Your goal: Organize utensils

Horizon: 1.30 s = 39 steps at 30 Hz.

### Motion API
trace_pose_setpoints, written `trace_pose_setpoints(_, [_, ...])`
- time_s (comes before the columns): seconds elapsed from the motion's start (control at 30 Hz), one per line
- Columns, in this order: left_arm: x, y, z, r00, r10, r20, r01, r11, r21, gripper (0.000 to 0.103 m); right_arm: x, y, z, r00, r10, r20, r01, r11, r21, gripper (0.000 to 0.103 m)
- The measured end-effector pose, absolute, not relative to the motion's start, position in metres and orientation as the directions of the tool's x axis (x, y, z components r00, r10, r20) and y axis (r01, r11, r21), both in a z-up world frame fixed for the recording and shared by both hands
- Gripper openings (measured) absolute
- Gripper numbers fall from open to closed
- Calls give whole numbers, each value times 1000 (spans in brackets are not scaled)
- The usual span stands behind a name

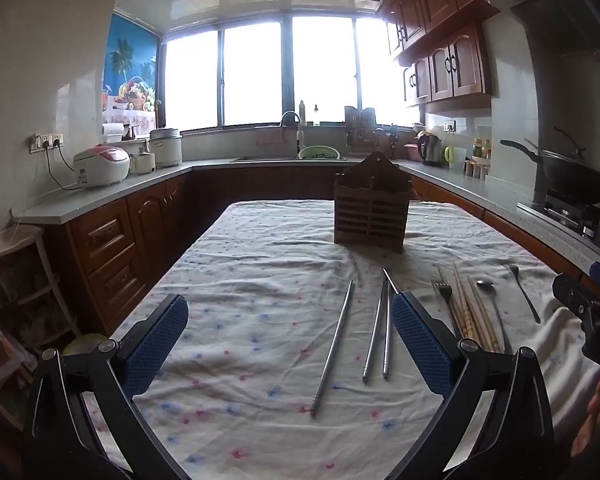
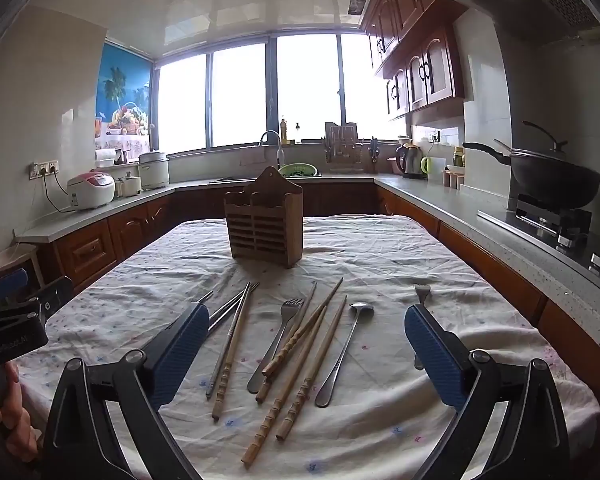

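A wooden slatted utensil holder (image 1: 371, 213) (image 2: 266, 227) stands upright at the far middle of the cloth-covered table (image 1: 240, 280). Metal chopsticks (image 1: 334, 344) (image 2: 224, 312) lie in front of my open, empty left gripper (image 1: 290, 344). Wooden chopsticks (image 2: 300, 356) (image 1: 476, 312), a fork (image 2: 278, 340), a spoon (image 2: 342, 352) (image 1: 492, 300) and a second fork (image 2: 421, 294) (image 1: 522, 292) lie between and beside the pads of my open, empty right gripper (image 2: 306, 344). Each gripper hovers above the table, touching nothing.
Counters wrap around the table: rice cookers (image 1: 102, 164) on the left, a sink with a green basin (image 2: 298, 170) at the back, a kettle (image 2: 410, 160) and a black wok (image 2: 556, 178) on the stove at right. The other gripper shows at each view's edge (image 1: 588, 312) (image 2: 16, 316).
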<state>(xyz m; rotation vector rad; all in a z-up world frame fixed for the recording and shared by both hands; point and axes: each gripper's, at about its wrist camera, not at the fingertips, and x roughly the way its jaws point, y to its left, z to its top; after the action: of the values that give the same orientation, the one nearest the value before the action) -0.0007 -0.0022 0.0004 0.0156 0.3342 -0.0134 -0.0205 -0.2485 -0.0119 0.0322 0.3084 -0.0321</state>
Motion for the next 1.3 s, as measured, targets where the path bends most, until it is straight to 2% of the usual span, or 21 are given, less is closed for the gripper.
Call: trace_pose_setpoints(1.3, [2, 0, 1, 944, -12, -329, 15, 1000, 6, 103, -18, -248, -18, 950, 11, -313, 6, 999, 53, 101])
